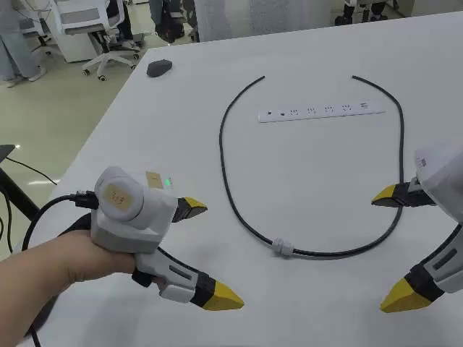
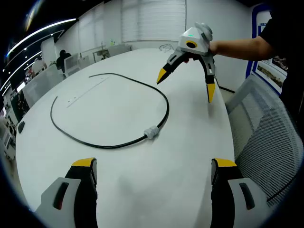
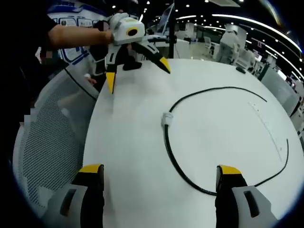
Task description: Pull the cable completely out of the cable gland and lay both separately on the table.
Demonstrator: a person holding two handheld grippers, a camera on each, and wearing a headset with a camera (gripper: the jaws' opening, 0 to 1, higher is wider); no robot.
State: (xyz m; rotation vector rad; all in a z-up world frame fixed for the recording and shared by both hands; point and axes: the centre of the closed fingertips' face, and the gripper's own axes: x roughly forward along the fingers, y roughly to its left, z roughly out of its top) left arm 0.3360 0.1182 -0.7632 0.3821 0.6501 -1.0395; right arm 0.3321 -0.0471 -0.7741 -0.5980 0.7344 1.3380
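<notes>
**A:** A white table (image 1: pixel 145 130) in an open office, with chairs (image 1: pixel 87 22) beyond its far corner. What lies on it?

**B:** The black cable (image 1: pixel 221 144), laid in a wide open loop with both ends near a white power strip (image 1: pixel 322 110). The pale cable gland (image 1: pixel 282 248) sits on the near bend of that loop, and the cable runs through it.

**A:** And the tongs?

**B:** Both are released and empty. The left gripper (image 1: pixel 211 253) hovers left of the gland with its jaws spread wide. The right gripper (image 1: pixel 389 247) hovers at the right. Its upper tip is close to the cable's right run, and I can't tell whether it touches.

**A:** Which step, then?

**B:** The approach, I'd say. Nothing is grasped and no pulling has begun. Next, one gripper should pinch the gland and hold it fast. The other should close on the cable just beside it and draw it through. The run is long either way, so that probably takes several fresh grips.
</notes>
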